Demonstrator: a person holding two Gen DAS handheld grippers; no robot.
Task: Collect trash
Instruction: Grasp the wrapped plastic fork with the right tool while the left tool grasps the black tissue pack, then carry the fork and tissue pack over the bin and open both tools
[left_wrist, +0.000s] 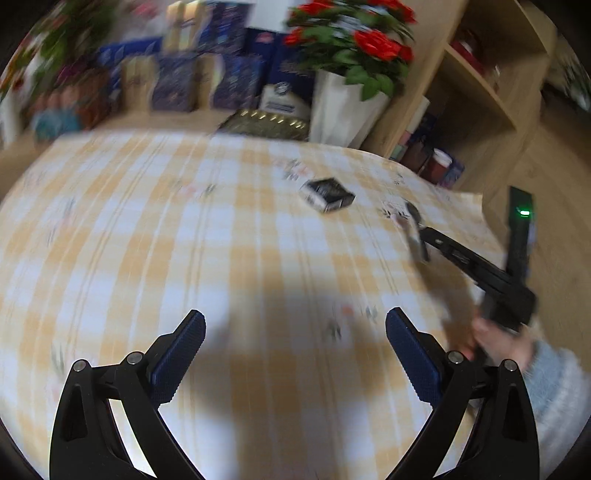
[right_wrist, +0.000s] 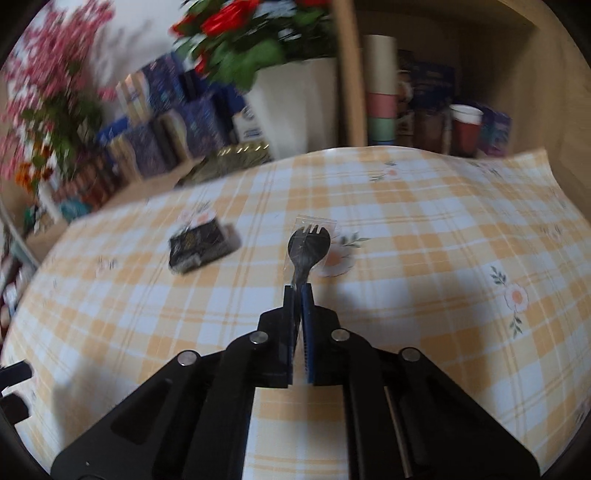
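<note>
A checked yellow-and-white tablecloth (right_wrist: 424, 229) with small flower prints covers the table. Beyond its far edge stand a white pot of red flowers (right_wrist: 291, 107), blurred blue boxes (right_wrist: 199, 122), perhaps packaging, and pink blossoms (right_wrist: 48, 74). Past the far right corner, a wooden shelf (right_wrist: 349, 74) holds a red cup (right_wrist: 466, 125).

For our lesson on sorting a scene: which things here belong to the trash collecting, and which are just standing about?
Part of the job:
- wrapped black spork, clamped in the right gripper
- small black box on the tablecloth
- left gripper, open

Standing about:
- checked tablecloth
- red flowers
- red cup
</note>
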